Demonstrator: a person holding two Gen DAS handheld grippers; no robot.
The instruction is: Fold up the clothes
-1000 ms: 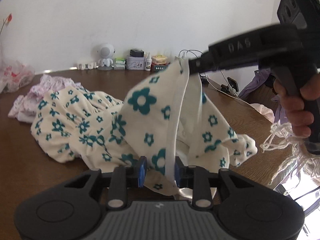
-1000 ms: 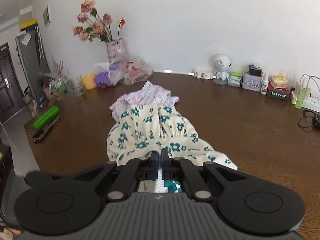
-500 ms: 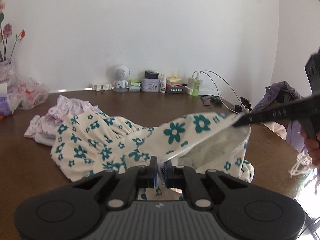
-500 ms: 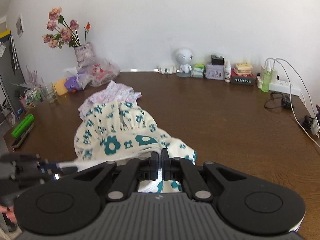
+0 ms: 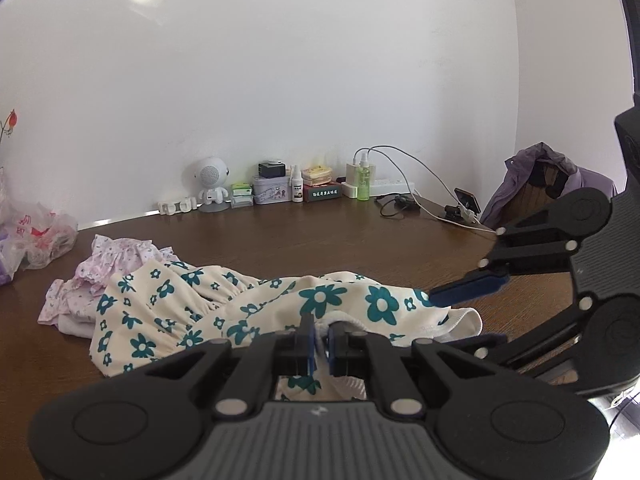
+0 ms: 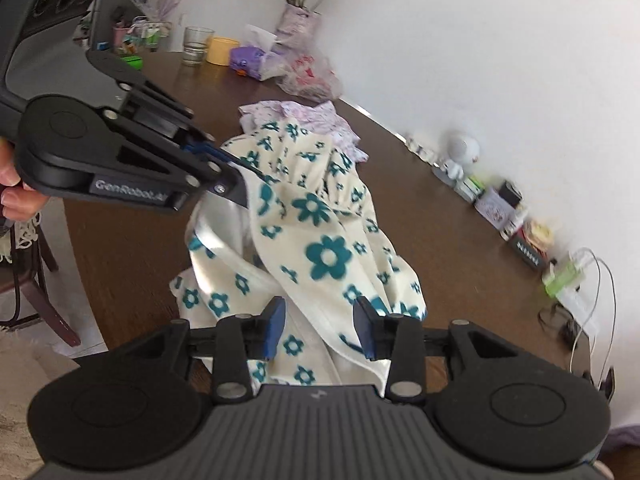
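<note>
On the brown table (image 5: 360, 240) the floral dress (image 5: 192, 304) lies rumpled at 9 o'clock, unfolded; my left gripper (image 5: 320, 336) pinches its hem, my right gripper (image 6: 320, 330) gapes empty, so folding has barely begun.

**Bare wood to the right, clutter at the rims**

Seen from the left wrist, the brown table (image 5: 360, 240) lies bare between the floral garment (image 5: 240, 312) and the far wall, and to the right as far as the cables (image 5: 404, 204). A row of small boxes and bottles (image 5: 296, 190) with a white robot figure (image 5: 210, 184) lines the far edge. A pink garment (image 5: 112, 268) and a plastic bag (image 5: 40, 236) block the left. In the right wrist view, a glass (image 6: 196, 46) and vase (image 6: 298, 26) crowd the far-left corner.
</note>
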